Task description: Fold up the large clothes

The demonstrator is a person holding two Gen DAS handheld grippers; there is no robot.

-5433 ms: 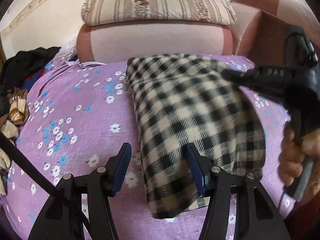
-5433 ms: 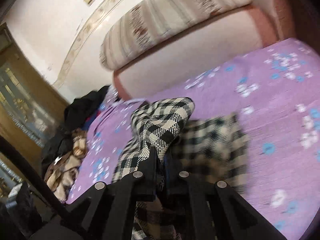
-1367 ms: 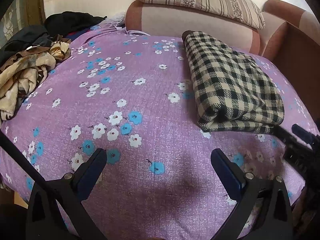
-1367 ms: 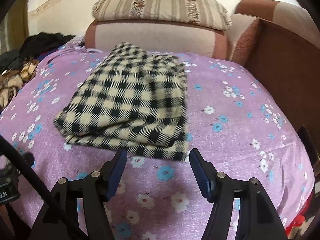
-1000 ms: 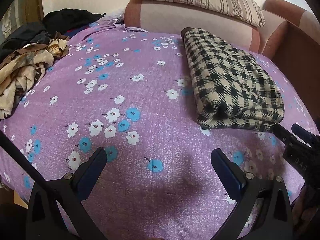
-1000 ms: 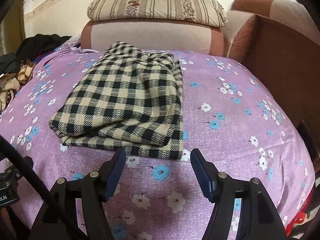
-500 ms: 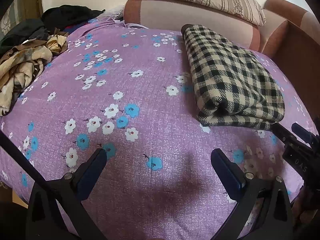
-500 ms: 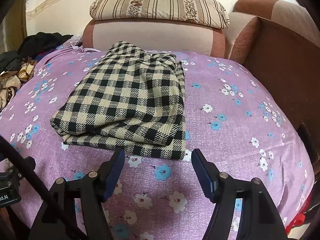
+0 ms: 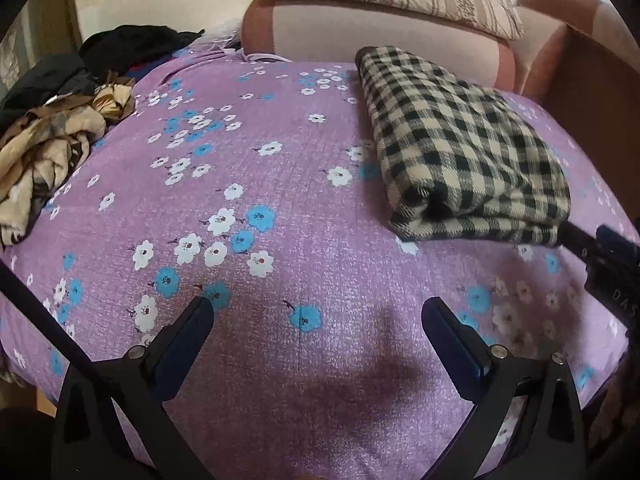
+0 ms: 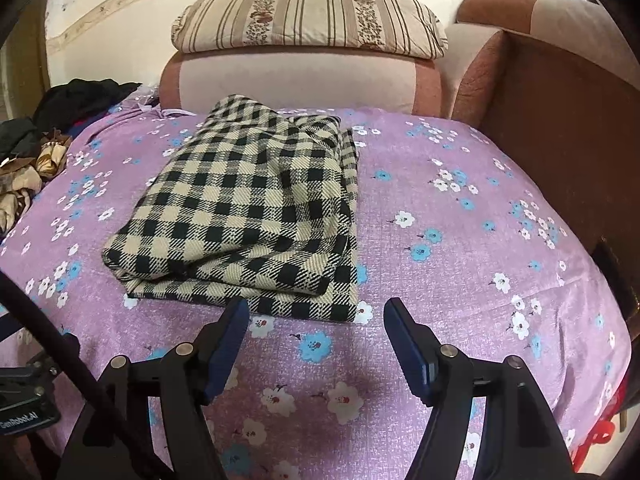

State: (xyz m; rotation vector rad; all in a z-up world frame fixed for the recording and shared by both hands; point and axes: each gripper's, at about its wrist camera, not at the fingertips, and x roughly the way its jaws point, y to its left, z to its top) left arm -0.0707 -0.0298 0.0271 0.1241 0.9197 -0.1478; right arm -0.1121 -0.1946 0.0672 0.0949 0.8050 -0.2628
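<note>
- Left wrist view: our left gripper (image 9: 316,322) has its fingers spread wide, nothing between them, hovering over bare purple floral bedsheet (image 9: 248,184)
- Same view: the checked garment (image 9: 460,148) lies folded in a thick bundle on the sheet to our right, well apart from our left fingers; the right gripper's tip shows just beside its near right corner
- Same view: unfolded clothes pile (image 9: 44,148) sits at the left edge of the bed, so we judge the next item comes from there
- Right wrist view: our right gripper (image 10: 316,322) is also spread apart and holding nothing, its fingertips just short of the garment's near edge, not touching it as far as we can tell
- Same view: the garment (image 10: 256,208) rests mid-bed in front of the striped pillow (image 10: 308,20), layers stacked but the near edge uneven, bottom layer sticking out
- We judge the fold is basically done; to finish well we square the protruding bottom layer, press the stack flat without dragging the sheet, and keep both grippers clear of the layers when leaving so nothing snags
</note>
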